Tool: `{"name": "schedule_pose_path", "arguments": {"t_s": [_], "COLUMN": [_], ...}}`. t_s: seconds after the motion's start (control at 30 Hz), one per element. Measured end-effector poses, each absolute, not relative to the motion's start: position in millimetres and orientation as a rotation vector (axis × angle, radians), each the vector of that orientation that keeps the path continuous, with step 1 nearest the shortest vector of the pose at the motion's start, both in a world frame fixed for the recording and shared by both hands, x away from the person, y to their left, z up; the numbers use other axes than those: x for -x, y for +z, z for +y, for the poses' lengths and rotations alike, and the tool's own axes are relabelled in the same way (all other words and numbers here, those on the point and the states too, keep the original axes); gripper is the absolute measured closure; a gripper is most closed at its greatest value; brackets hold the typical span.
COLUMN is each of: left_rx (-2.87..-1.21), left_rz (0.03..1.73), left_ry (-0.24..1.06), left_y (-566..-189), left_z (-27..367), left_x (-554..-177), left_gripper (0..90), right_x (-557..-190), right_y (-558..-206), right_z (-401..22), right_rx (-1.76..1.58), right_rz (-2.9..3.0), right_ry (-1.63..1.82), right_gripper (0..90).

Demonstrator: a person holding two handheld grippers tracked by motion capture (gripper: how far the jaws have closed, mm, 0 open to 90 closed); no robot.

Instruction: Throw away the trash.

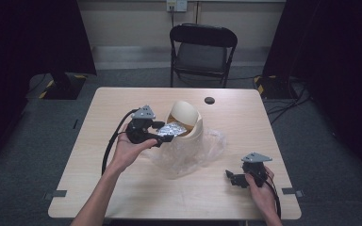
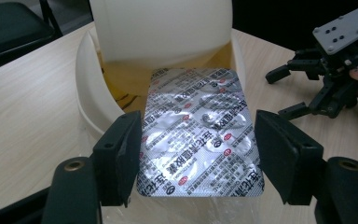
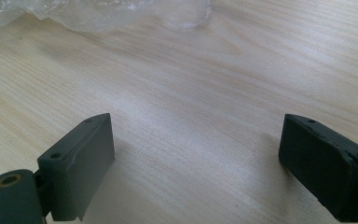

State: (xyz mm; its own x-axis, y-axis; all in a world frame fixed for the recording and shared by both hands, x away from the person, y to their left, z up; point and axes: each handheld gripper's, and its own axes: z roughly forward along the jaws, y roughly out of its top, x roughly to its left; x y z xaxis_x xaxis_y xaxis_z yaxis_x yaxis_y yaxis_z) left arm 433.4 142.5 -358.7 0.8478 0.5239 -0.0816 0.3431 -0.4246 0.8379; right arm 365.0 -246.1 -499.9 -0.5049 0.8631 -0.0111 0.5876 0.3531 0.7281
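A silver blister pack of pills (image 2: 200,135) with red and black print is held flat between the jaws of my left gripper (image 2: 198,154), which press on its two long edges. The pack points into the mouth of a cream bin (image 2: 163,37) with a raised swing lid. In the high view my left gripper (image 1: 166,132) and the pack (image 1: 174,128) are at the bin's (image 1: 191,117) left side, at the table's middle. My right gripper (image 1: 230,179) rests low near the front right with its jaws wide apart and nothing between them (image 3: 196,140).
A crumpled clear plastic bag (image 1: 195,150) lies under and in front of the bin, and its edge (image 3: 98,14) is ahead of my right gripper. A small black disc (image 1: 209,100) sits near the table's far edge. A folding chair (image 1: 201,49) stands behind the table.
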Motion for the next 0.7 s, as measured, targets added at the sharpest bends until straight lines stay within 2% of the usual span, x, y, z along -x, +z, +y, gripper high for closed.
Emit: {"name": "schedule_pose_path", "arguments": {"t_s": [0.7], "left_rx": [-2.071], "left_rz": [0.634], "left_ry": [0.227], "left_y": [-364.3], "left_z": [111.6], "left_x": [-449.4], "left_gripper": [34.0], "right_x": [-365.0], "right_y": [-499.9], "right_z": [-246.1], "right_rx": [-1.271], "right_rz": [2.227], "right_ry": [0.954], "right_gripper": [9.6]}}
